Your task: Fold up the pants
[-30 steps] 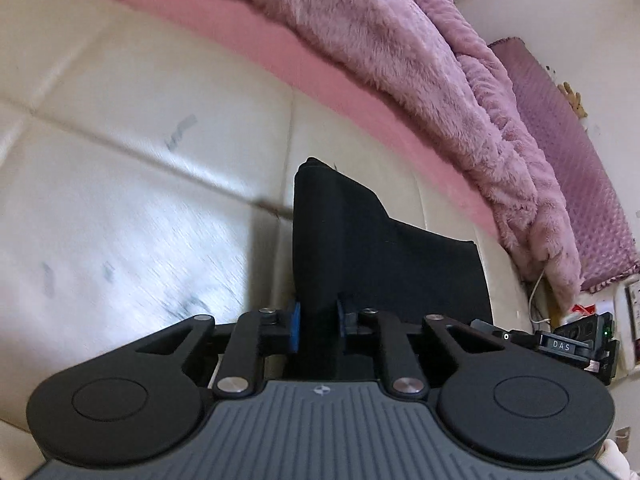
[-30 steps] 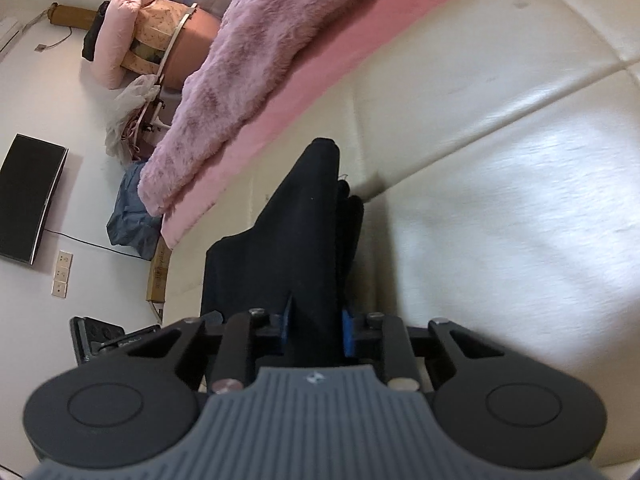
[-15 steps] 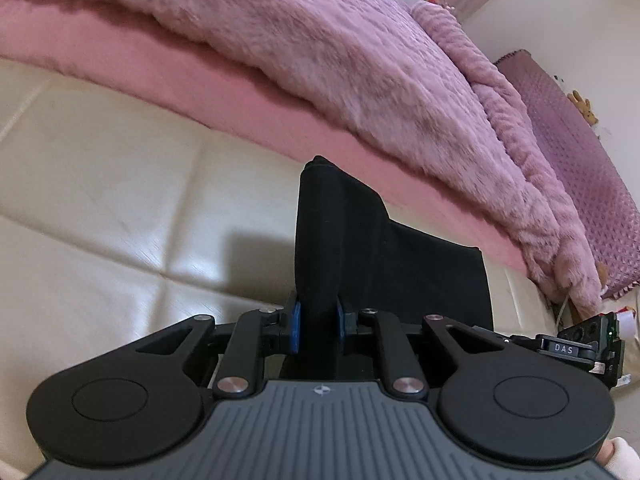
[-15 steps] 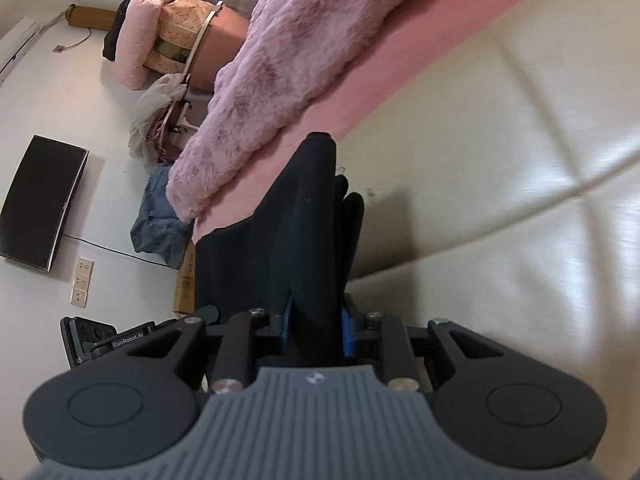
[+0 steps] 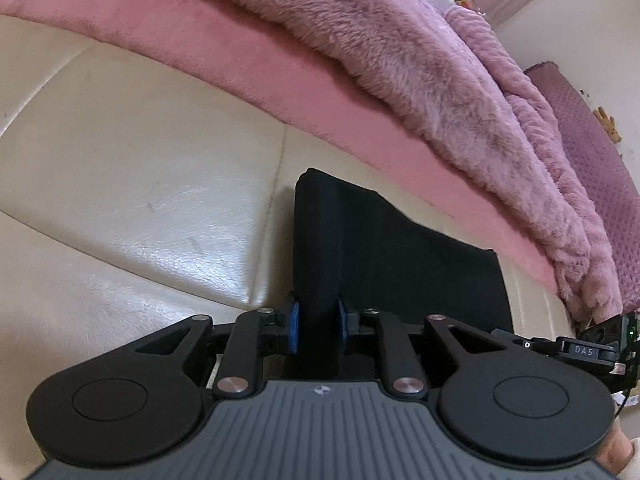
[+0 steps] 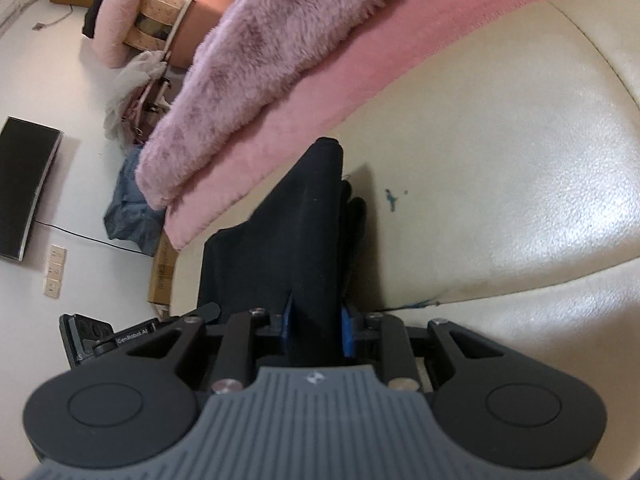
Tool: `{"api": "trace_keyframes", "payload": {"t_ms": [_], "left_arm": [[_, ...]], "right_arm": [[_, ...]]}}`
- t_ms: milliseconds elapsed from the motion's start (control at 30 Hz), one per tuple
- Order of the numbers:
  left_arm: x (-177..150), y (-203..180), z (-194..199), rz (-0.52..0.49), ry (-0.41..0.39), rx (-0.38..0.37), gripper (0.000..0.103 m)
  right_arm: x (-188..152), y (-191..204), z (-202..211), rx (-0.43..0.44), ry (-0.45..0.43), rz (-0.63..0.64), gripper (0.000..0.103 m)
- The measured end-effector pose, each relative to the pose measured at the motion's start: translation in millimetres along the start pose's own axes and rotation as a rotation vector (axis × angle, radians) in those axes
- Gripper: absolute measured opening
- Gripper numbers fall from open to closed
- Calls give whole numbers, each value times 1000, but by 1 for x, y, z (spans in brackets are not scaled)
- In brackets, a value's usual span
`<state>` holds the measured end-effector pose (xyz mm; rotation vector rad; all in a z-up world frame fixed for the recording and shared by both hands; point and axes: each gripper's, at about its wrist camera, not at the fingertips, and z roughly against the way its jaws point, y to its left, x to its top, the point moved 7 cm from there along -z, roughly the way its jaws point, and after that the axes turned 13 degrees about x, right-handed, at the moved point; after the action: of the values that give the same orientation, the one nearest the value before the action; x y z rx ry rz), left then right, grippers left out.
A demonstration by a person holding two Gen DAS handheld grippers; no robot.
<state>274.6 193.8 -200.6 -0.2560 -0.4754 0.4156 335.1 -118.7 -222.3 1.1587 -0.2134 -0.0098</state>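
The black pants (image 5: pixel 384 256) hang stretched between my two grippers over the cream leather bed frame (image 5: pixel 132 184). My left gripper (image 5: pixel 318 326) is shut on one end of the pants' held edge, its blue pads pressing the cloth. My right gripper (image 6: pixel 316 330) is shut on the other end of the black pants (image 6: pixel 288 236). The right gripper shows at the right edge of the left wrist view (image 5: pixel 580 350), and the left gripper shows at the left of the right wrist view (image 6: pixel 108 338). The lower part of the pants is hidden behind the fold.
A pink sheet (image 5: pixel 248 64) and a fluffy mauve blanket (image 5: pixel 400 40) lie on the bed above the cream panel. In the right wrist view the floor holds a black monitor (image 6: pixel 24 184), a blue bundle (image 6: pixel 128 208), a cardboard box (image 6: pixel 162 272) and a chair with clothes (image 6: pixel 160 12).
Both grippers have carried the pants up along the cream panel toward the pink sheet and blanket, then eased back a little. Both stay shut on the cloth.
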Motion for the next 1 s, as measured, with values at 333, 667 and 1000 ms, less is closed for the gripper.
{"api": "trace_keyframes", "payload": {"t_ms": [333, 667, 1000], "left_arm": [[6, 13, 5, -13, -53, 33, 36], [8, -10, 60, -121, -215, 309, 37], [-13, -95, 162, -257, -514, 367, 52]], "right_arm": [[3, -10, -3, -35, 7, 24, 21], [14, 35, 24, -328, -61, 345, 41], [-21, 149, 82, -396, -204, 777, 81]]}}
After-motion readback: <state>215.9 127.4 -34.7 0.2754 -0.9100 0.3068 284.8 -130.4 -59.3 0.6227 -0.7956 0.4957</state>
